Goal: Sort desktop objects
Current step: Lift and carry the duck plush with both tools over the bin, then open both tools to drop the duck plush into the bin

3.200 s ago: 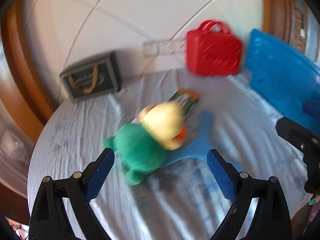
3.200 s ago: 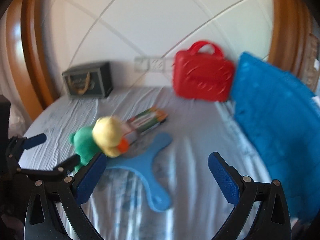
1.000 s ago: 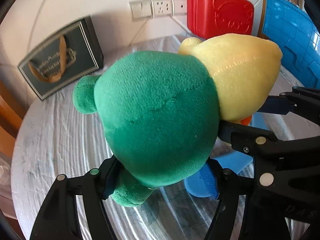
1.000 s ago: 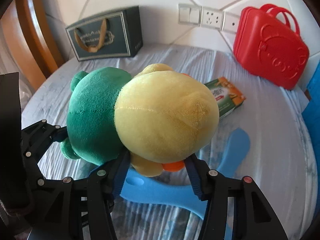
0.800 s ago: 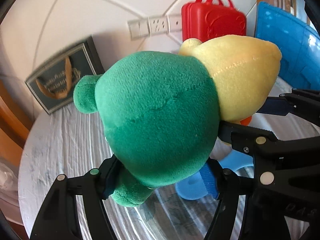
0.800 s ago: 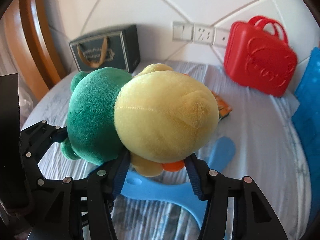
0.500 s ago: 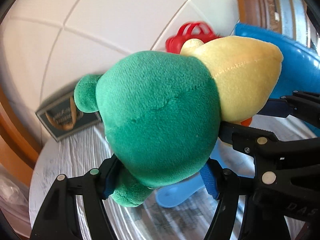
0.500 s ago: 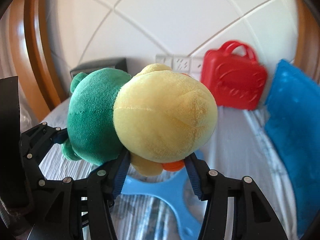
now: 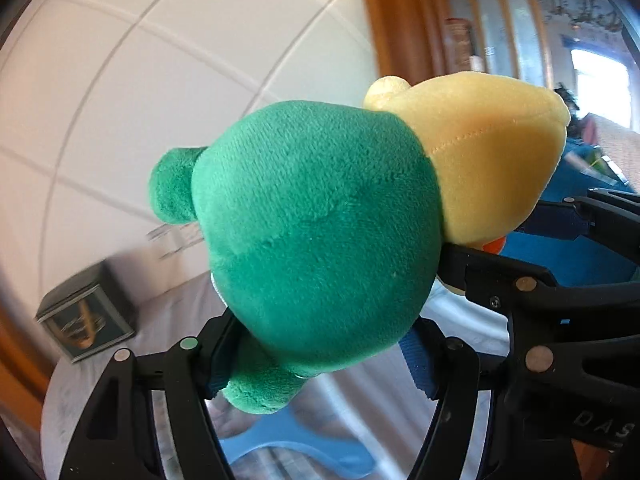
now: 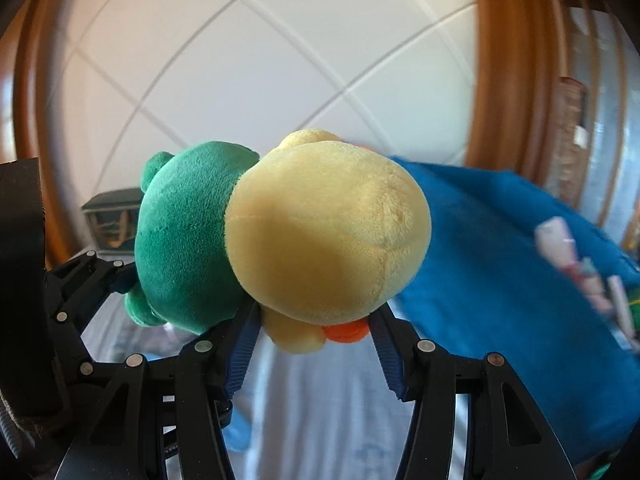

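Observation:
A plush duck with a green body (image 9: 320, 248) and a yellow head (image 10: 328, 232) hangs in the air, held from both ends. My left gripper (image 9: 320, 360) is shut on the green body; its blue pads (image 9: 416, 364) press into the plush. My right gripper (image 10: 316, 344) is shut on the yellow head, above an orange beak (image 10: 346, 332). The right gripper's black frame (image 9: 560, 320) shows at the right of the left wrist view. A light blue flat piece (image 9: 296, 440) lies on the table (image 10: 320, 420) below.
A blue bin (image 10: 500, 300) holding several small items (image 10: 568, 252) stands close on the right. A dark gift bag (image 9: 84, 320) sits at the table's far left by the white tiled wall (image 10: 240, 80). Wooden door frame (image 10: 500, 80) at the right.
Both grippers have lifted the plush duck well above the table and swung it right toward the blue bin. The red case has dropped out of view. Grips are unchanged.

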Demonstrator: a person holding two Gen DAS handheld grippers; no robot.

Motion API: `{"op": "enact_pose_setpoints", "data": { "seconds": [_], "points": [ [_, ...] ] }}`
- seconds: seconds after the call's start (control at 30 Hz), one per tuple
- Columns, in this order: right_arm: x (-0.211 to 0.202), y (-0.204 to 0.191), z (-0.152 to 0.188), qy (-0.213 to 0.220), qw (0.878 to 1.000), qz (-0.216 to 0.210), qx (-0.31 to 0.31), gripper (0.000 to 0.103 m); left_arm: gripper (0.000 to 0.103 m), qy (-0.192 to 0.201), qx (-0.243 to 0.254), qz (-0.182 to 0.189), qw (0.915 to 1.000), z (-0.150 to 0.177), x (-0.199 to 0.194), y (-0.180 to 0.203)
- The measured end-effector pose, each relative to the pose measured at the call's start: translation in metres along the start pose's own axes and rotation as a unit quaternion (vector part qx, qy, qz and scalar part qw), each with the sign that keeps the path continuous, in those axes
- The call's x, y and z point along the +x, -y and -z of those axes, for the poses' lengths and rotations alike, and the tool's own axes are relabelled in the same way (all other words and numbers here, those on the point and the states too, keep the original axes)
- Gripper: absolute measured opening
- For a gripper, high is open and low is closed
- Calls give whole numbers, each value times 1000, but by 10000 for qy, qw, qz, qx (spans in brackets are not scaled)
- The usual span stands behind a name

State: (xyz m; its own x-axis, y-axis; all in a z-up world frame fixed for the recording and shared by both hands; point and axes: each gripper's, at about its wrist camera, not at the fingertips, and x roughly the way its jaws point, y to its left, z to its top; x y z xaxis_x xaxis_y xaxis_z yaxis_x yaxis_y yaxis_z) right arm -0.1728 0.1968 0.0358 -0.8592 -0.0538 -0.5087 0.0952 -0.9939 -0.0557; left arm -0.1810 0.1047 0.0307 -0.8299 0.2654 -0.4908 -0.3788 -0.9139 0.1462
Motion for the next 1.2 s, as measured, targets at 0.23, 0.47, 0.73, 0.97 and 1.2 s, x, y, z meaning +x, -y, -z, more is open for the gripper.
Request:
{"op": "enact_pose_setpoints", "data": {
  "seconds": [0.23,0.47,0.73,0.97,1.2],
  "points": [
    [-44,113,-13,393,9962,746,237,54,69,468,298,544,9970,-67,14,95],
    [-64,219,-26,517,9872,1388,583,56,70,731,622,1093,9894,-133,40,192],
    [-71,291,-2,308,9736,1854,1297,96,81,127,1005,1209,9875,-146,84,256],
    [-67,316,13,120,9668,2051,1522,103,83,-28,760,1274,9889,-141,80,250],
    [-71,318,17,227,9691,1867,1593,103,84,52,662,973,9930,-128,67,248]
  ]
}}
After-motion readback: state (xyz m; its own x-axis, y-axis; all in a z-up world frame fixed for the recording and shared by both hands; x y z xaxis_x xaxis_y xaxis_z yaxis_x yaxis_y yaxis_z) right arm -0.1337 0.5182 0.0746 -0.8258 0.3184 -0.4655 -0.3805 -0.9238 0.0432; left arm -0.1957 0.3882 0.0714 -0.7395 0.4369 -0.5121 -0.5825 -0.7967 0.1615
